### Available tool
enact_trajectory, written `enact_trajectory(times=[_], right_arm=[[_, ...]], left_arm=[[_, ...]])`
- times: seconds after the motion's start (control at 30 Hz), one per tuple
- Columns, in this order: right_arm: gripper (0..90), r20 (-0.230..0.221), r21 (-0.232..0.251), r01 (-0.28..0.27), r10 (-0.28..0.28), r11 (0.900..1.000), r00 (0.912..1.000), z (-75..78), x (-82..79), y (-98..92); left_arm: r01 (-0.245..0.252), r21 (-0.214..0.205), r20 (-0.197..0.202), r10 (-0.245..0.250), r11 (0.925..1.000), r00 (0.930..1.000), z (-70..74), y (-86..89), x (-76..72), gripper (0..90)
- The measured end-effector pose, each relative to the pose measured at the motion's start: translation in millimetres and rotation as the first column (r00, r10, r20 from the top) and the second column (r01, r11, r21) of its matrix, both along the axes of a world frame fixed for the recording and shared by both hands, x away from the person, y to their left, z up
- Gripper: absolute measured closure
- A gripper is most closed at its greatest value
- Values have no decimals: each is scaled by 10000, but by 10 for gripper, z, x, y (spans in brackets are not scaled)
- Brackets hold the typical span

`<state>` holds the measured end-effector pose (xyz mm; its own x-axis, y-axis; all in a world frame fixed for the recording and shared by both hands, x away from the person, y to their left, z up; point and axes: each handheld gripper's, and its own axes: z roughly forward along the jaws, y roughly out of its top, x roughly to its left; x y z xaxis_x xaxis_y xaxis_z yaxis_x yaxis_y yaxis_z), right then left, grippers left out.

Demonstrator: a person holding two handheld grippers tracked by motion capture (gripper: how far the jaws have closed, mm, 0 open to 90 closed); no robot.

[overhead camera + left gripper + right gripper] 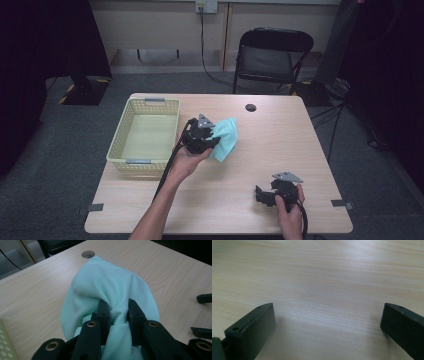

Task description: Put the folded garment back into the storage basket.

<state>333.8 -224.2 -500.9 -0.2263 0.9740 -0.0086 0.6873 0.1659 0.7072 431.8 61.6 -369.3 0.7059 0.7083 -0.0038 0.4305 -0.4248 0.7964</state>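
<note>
A light turquoise cloth (225, 139) lies bunched near the middle of the wooden table (280, 145), just right of the basket. My left gripper (214, 141) is shut on its near fold. In the left gripper view the cloth (110, 287) is pinched between the two black jaws of the left gripper (117, 312), and the fabric drapes away over the table. My right gripper (258, 194) rests low at the table's front right, held in a hand. Its jaws stand wide apart in the right gripper view, the right gripper (328, 322) holding nothing over bare wood.
A pale yellow perforated basket (120, 136) stands at the table's left and looks empty. A round cable hole (250, 107) sits near the far edge. A black folding chair (270, 55) stands behind the table, with dark curtains on either side.
</note>
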Motion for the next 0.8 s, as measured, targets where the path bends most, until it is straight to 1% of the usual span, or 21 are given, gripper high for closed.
enact_trajectory(times=[0.23,0.4,0.6,0.77,0.8], right_arm=[[0,-1,0,0,0,10000,10000,0,0,0],[0,0,-1,0,0,10000,10000,0,0,0],[0,0,-1,0,0,10000,10000,0,0,0],[0,0,1,1,-1,10000,10000,0,0,0],[0,-1,1,1,-1,10000,10000,0,0,0]], left_arm=[[-81,-13,84,81,10000,9999,56,73,-8,760],[-112,-175,179,115,9998,9998,90,151,-2,759],[-274,-157,205,278,9995,9994,101,244,-7,759],[-426,-262,260,433,9987,9987,151,315,-17,759],[-430,-232,283,436,9988,9986,161,326,-18,760]])
